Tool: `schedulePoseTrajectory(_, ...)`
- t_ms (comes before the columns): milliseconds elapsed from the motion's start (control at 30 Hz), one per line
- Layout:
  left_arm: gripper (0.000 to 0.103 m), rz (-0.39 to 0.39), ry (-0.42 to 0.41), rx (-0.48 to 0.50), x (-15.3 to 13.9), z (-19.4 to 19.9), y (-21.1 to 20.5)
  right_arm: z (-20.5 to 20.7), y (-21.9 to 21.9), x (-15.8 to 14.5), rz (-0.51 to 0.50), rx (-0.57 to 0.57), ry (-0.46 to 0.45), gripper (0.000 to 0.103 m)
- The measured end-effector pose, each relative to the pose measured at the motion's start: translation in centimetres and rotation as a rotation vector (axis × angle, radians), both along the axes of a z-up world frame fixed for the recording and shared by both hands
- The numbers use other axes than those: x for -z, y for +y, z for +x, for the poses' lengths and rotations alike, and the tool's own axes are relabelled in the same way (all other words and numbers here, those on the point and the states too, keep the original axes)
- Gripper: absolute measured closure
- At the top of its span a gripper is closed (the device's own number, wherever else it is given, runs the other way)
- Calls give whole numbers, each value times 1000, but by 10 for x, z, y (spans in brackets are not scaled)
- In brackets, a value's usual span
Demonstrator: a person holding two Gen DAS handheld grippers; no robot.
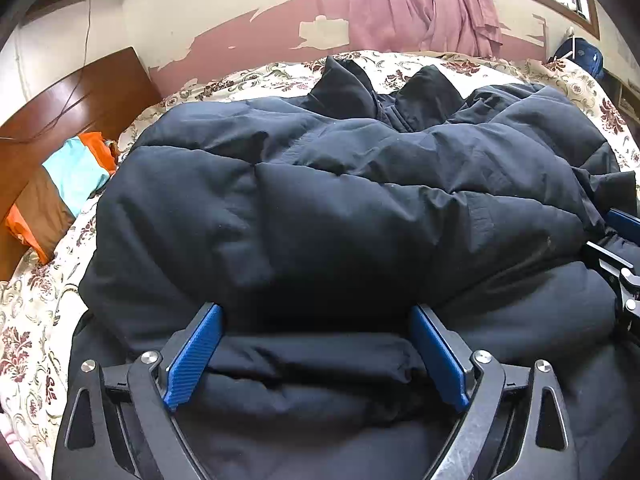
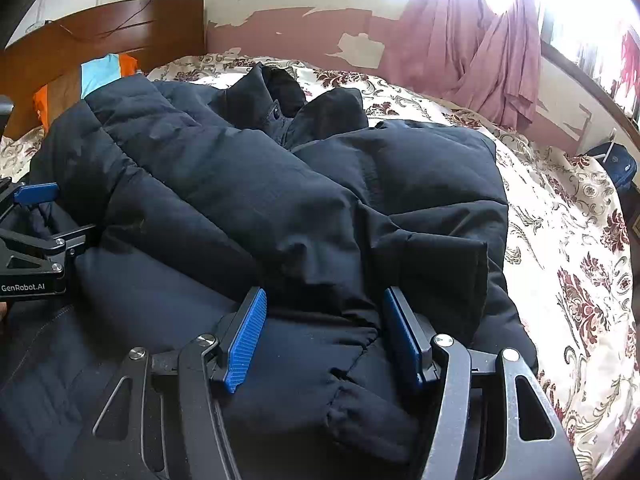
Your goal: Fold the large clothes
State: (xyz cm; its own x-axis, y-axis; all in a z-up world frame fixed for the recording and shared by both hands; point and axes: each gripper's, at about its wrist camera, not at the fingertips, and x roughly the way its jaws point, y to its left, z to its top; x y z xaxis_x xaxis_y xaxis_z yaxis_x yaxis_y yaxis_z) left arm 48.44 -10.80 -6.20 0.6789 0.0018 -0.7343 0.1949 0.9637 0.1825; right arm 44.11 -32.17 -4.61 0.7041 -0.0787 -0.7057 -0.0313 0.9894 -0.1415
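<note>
Reading "GenRobot.AI" on your left gripper (image 2: 36,216), you hold both it and your right gripper (image 2: 324,312) spread wide, fingers straddling the jacket (image 2: 248,184).

Jacket (image 1: 340,208) on bed (image 1: 36,312), headboard (image 1: 76,96) left, curtain (image 1: 424,4) behind

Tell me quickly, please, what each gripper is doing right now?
Left gripper: open, jaws spread around a fold of the black puffer jacket.
Right gripper: open, jaws straddling the jacket, not clamped.
</note>
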Motion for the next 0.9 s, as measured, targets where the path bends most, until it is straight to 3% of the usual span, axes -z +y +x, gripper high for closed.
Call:
schedulePoseTrajectory(133,0,-8,-6,-6,-2,0,4,-2,3,-2,-8,0,-4,47)
schedulePoseTrajectory(267,0,-33,-2,-2,-5,0,8,-2,2,-3,5,-10,-8,43)
schedulePoseTrajectory(433,0,-107,14,16,-19,-5,15,-8,-5,-11,85,-47,-35,29)
schedulePoseTrajectory(533,0,-141,25,28,-30,-10,18,-19,-9,-21,95,8,-59,27)
schedulePoseTrajectory(633,0,-168,-5,51,-46,-24,21,-32,-8,-35,104,40,-35,27)
schedulePoseTrajectory(733,0,-163,-51,71,-64,-39,26,-53,1,-65,46,37,-31,25)
schedulePoseTrajectory(833,0,-231,-77,58,-88,-48,38,-63,7,-93,17,32,-42,16)
schedulePoseTrajectory(900,0,-299,-92,26,-104,-52,52,-63,6,-110,28,30,-38,16)
